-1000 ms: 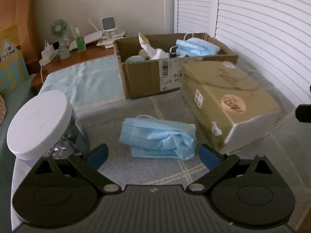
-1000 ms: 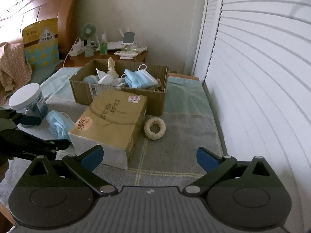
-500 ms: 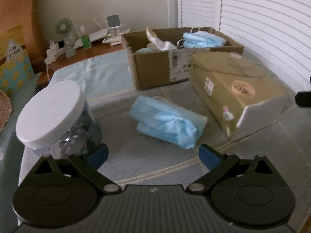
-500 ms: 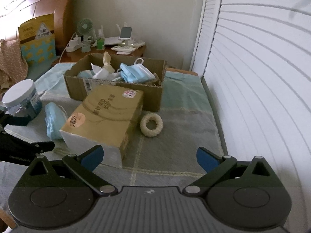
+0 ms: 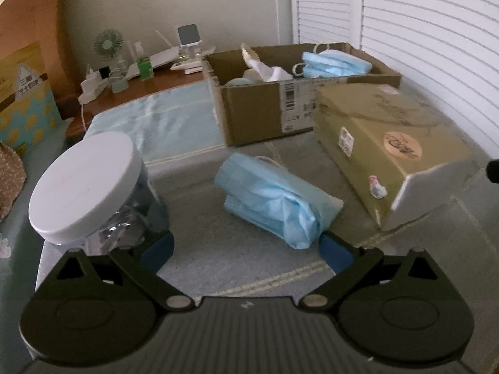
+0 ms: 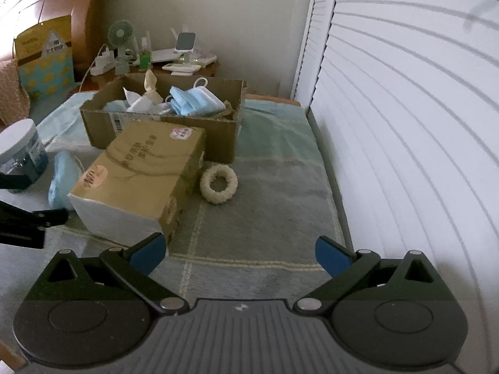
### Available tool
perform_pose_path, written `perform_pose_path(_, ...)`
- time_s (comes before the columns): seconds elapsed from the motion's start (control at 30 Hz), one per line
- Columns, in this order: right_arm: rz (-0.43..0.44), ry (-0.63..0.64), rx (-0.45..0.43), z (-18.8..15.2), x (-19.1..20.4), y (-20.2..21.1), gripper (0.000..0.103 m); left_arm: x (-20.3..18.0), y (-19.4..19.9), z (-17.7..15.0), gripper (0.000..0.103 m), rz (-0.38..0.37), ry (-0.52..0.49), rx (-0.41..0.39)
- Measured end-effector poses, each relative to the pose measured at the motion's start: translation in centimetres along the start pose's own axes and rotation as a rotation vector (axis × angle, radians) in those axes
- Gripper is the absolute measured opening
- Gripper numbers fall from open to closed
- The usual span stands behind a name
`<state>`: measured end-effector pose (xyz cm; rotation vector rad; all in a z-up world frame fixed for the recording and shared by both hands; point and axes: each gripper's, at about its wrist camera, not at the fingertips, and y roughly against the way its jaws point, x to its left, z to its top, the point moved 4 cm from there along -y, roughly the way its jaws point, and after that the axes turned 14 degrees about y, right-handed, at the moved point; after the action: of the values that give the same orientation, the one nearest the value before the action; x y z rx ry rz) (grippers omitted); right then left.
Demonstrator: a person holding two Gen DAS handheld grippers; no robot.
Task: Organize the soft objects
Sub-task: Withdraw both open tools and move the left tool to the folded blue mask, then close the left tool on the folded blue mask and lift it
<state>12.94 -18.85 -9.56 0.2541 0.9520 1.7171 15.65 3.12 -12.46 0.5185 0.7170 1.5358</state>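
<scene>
Bedroom, wooden headboard (image 6: 46,3), cluttered nightstand (image 6: 162,65)

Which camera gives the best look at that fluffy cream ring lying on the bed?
The right wrist view: the cream ring lies in plain sight on the blanket, beside the tan box. The left wrist view does not show it at all; the tan box stands in the way.

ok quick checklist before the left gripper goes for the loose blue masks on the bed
1. Left gripper open and empty: ok.
2. Blue face masks lie ahead between its fingertips, not yet enclosed: ok.
3. White-lidded jar close beside the left fingertip: not ok, may be bumped.
4. Tan closed box apart from the masks: ok.
5. Open cardboard box has room left: cannot tell.
6. Right gripper open, out of the way: ok.
</scene>
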Motion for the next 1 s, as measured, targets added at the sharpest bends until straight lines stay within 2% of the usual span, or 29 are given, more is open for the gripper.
perform_pose_path(0.33,0.023,-0.015,0.026,-0.7,-0.5,-1.2,0.103,-1.2,-1.7,1.4,0.097,-0.098,-0.03,-0.032)
perform_pose_path(0.43,0.029,-0.022,0.028,-0.7,-0.7,-1.5,0.103,-1.3,-2.0,1.4,0.088,-0.128,-0.034,-0.022)
perform_pose_path(0.5,0.03,-0.023,0.03,-0.7,-0.8,-1.9,0.103,-1.3,-2.1,1.5,0.075,-0.17,-0.017,-0.012)
perform_pose_path(0.73,0.019,-0.088,0.005,-0.6,-2.1,-3.0,0.103,-1.3,-1.9,1.5,0.072,-0.172,-0.011,-0.011)
perform_pose_path(0.83,0.018,-0.082,-0.008,0.1,-2.5,-3.5,0.099,-1.3,-2.0,1.5,0.072,-0.17,-0.006,-0.009)
perform_pose_path(0.9,0.013,-0.077,-0.023,0.7,-2.6,-3.8,0.092,-1.3,-2.0,1.6,0.072,-0.168,-0.005,-0.007)
perform_pose_path(0.93,0.012,-0.074,-0.034,1.1,-2.7,-4.0,0.084,-1.3,-2.0,1.6,0.072,-0.168,-0.005,-0.007)
perform_pose_path(1.0,0.016,-0.071,-0.043,1.7,-2.8,-4.5,0.078,-1.3,-2.0,1.6,0.072,-0.165,-0.002,-0.006)
